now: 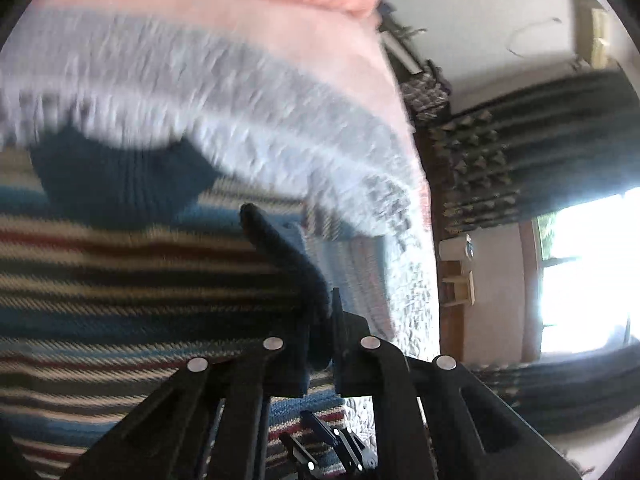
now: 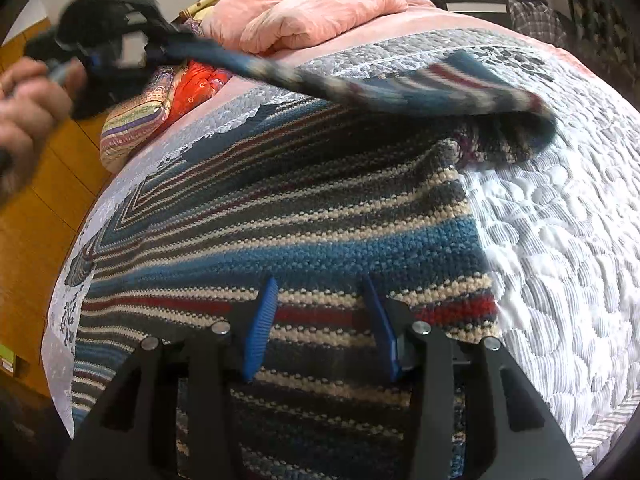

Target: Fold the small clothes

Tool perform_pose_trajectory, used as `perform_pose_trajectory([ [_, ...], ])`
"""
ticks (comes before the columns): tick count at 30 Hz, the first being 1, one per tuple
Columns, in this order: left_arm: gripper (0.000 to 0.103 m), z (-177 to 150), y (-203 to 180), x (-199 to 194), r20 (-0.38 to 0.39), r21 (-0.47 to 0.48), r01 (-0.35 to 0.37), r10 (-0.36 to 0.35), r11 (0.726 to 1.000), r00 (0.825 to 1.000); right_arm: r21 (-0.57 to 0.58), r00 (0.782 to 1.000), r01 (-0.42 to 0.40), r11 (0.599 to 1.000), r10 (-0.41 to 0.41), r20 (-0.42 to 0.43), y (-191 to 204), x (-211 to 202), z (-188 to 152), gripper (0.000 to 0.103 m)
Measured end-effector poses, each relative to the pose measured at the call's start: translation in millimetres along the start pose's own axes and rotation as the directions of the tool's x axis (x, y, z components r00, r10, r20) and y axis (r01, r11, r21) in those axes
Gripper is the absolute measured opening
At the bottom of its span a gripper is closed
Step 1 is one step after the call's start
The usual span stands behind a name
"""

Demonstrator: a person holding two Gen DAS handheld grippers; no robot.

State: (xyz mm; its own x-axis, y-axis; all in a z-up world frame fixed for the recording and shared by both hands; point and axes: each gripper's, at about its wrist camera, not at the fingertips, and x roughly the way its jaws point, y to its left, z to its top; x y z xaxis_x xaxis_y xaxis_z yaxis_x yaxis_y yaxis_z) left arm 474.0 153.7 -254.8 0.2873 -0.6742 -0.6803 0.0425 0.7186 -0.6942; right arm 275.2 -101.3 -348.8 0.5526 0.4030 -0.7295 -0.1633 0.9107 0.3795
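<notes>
1. Left wrist view: the left gripper (image 1: 320, 344) is clenched on a dark blue edge of the striped sweater (image 1: 120, 288), which spreads away to the left over the quilt (image 1: 408, 312) (the picture is blurred).
2. Right wrist view: the right gripper (image 2: 322, 328) hangs released, blue fingers (image 2: 260, 328) apart, just above the sweater's near stripes; a lifted part of the sweater runs up to the left gripper, top left.

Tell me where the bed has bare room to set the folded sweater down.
Free: the white quilt right of the striped sweater, out to the bed's edge. Crowded: the head of the bed, with pink pillows and a patterned cushion. The left claw holds a sleeve across the top; the right claw hangs open.
</notes>
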Motion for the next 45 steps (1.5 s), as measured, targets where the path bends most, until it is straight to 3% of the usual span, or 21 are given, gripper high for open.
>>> perform_pose_trajectory([
  [7, 0.007, 24, -19, -77, 0.071, 0.091, -0.032, 0.025, 0.995, 0.997, -0.001, 1.0, 0.003, 1.0, -0.003, 0.0, 1, 1, -1, 0.046],
  [16, 0.007, 27, 18, -128, 0.12, 0.071, -0.075, 0.066, 0.995, 0.991, 0.003, 1.0, -0.001, 1.0, 0.001, -0.001, -1, 2, -1, 0.046],
  [26, 0.007, 14, 109, -145, 0.122, -0.042, -0.129, 0.133, 0.991, 0.983, 0.008, 1.0, -0.009, 1.0, 0.01, -0.004, -3, 3, 0, 0.046],
  [38, 0.007, -18, 234, -109, 0.022, -0.198, -0.229, 0.238, 0.953, 0.971, 0.001, 1.0, 0.001, 1.0, -0.001, -0.01, -2, 5, -1, 0.046],
  [40, 0.01, -20, 245, -103, -0.003, -0.208, -0.263, 0.269, 0.942, 0.963, -0.005, 1.0, 0.003, 1.0, -0.003, -0.013, 0, 5, -1, 0.048],
  [42, 0.019, -23, 259, -100, -0.043, -0.252, -0.331, 0.331, 0.909, 0.943, -0.014, 1.0, 0.007, 1.0, -0.007, -0.019, 3, 5, 0, 0.049],
  [44, 0.022, -26, 251, -113, -0.005, -0.248, -0.37, 0.381, 0.895, 0.925, -0.019, 1.0, 0.009, 1.0, -0.009, -0.022, 6, 3, 2, 0.051],
  [45, 0.03, -28, 240, -120, 0.029, -0.226, -0.368, 0.384, 0.902, 0.923, -0.013, 1.0, 0.001, 1.0, -0.001, -0.022, 8, 0, 5, 0.051],
])
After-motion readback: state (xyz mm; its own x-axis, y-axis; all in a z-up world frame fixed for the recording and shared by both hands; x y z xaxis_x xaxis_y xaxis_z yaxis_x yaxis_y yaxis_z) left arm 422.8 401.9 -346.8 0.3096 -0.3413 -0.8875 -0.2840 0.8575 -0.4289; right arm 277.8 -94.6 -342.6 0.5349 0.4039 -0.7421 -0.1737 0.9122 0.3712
